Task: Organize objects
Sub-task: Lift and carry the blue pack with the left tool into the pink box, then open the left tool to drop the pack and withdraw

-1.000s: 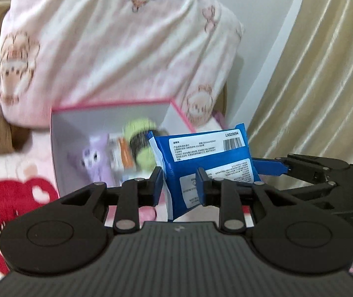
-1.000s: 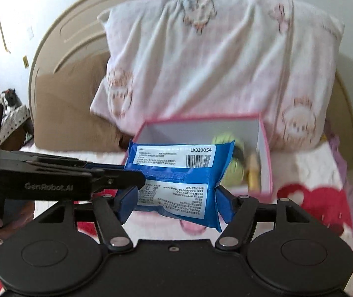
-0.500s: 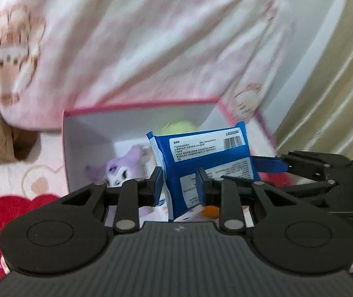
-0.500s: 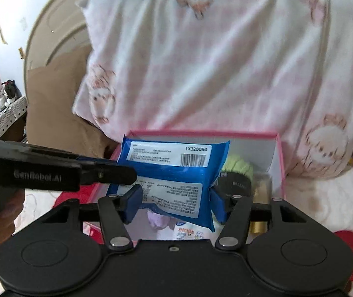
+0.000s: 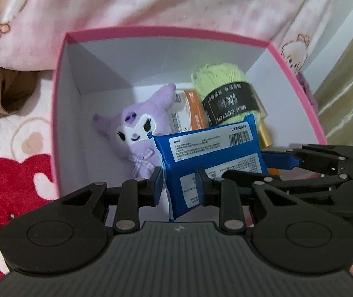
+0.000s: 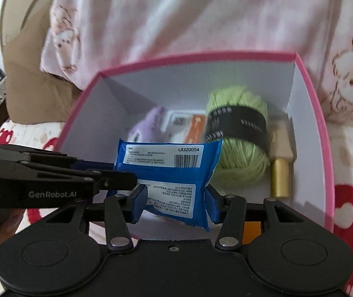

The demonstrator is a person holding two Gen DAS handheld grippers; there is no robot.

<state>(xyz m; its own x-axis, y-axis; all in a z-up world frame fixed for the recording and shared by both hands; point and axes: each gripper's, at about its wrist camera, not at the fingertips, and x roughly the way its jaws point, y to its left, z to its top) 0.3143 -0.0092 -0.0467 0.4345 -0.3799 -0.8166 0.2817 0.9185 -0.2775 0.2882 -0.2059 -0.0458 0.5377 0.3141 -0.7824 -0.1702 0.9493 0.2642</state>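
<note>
A: Holding what?
B: Both the left gripper (image 5: 179, 185) and the right gripper (image 6: 176, 201) pinch the blue packet (image 5: 208, 158), low in the middle of the frame, over the pink box (image 5: 60, 99).
A: What's inside?
B: A purple plush toy (image 5: 137, 133) and green yarn (image 5: 223, 91).

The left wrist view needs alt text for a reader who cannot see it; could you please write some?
The left hand-held gripper and right hand-held gripper both clamp a blue packet above an open pink box. Inside lie a purple plush toy and green yarn.
</note>
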